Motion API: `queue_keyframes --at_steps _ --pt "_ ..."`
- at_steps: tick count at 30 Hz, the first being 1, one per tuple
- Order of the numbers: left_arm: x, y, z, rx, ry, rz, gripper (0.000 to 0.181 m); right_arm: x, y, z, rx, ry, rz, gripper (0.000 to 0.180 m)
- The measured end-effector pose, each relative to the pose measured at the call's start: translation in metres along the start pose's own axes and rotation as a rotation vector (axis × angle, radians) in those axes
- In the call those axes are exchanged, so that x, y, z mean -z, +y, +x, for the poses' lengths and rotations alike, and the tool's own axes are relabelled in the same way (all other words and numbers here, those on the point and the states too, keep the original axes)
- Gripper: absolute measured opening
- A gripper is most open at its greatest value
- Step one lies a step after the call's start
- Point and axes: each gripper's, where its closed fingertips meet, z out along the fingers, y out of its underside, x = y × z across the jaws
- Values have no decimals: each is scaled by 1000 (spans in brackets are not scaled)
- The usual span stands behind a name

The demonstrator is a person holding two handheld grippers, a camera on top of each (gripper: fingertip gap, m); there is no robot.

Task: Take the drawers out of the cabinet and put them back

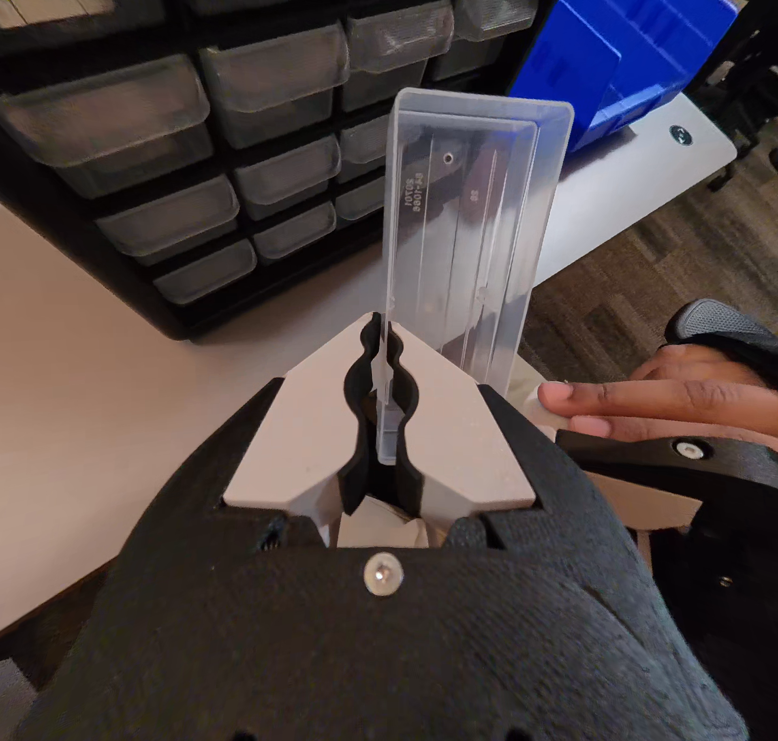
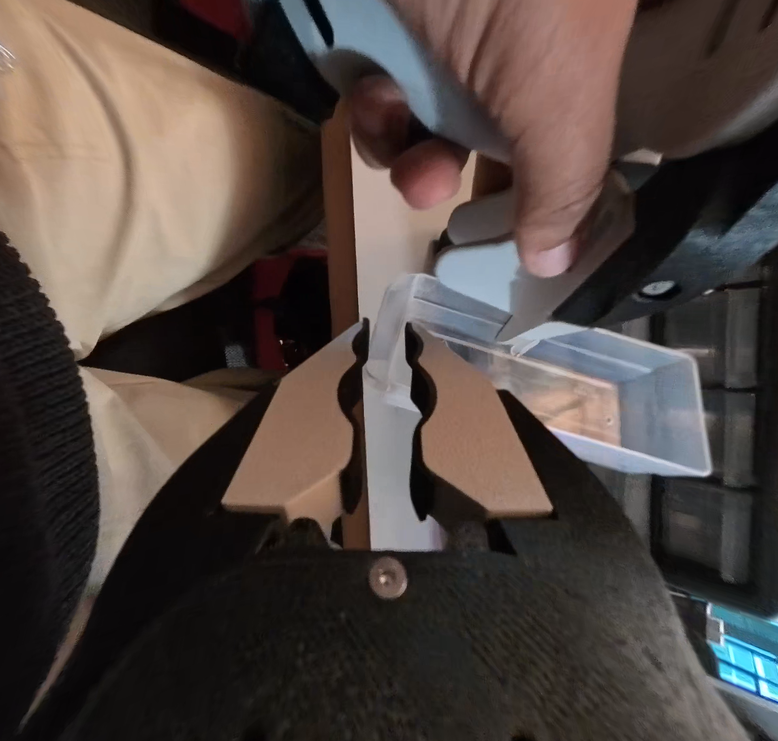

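A clear plastic drawer (image 1: 471, 215) is out of the black cabinet (image 1: 63, 224) and held above the table edge. My left gripper (image 1: 381, 325) is shut on one long side wall of it. In the right wrist view the same drawer (image 2: 589, 384) points toward the cabinet (image 2: 715, 384). My right gripper (image 2: 385, 333) is shut on its near end lip. The left gripper (image 2: 503, 323) shows there, clamped on the drawer's wall. The cabinet's other clear drawers sit in their slots.
The beige table (image 1: 105, 384) carries the cabinet. Blue bins (image 1: 610, 47) stand beside it on a white table (image 1: 631, 182). A hand (image 1: 673, 392) holds the right gripper. A chair armrest (image 1: 715, 321) and carpet lie to the right. The person's trousers (image 2: 147, 152) are close.
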Motion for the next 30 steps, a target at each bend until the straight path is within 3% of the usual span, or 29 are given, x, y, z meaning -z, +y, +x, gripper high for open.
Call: queue_keyframes --at_steps 9,14,19,24,27,30 --pt "-19 9 3 -11 94 -83 1 -1 16 -9 -25 -79 -10 14" --pt "-20 -8 12 -51 176 -31 33 23 17 -3 -190 -204 154 12" --pt "-13 -28 24 -121 258 77 57 46 44 22 -358 -259 206 11" --pt "-13 -15 35 -141 365 56 82 80 56 17 -466 -564 328 11" --pt "-15 -5 44 -138 429 50 79 91 65 16 -506 -734 337 12" --pt "-16 1 43 -191 428 68 76 84 88 32 -510 -715 272 12"
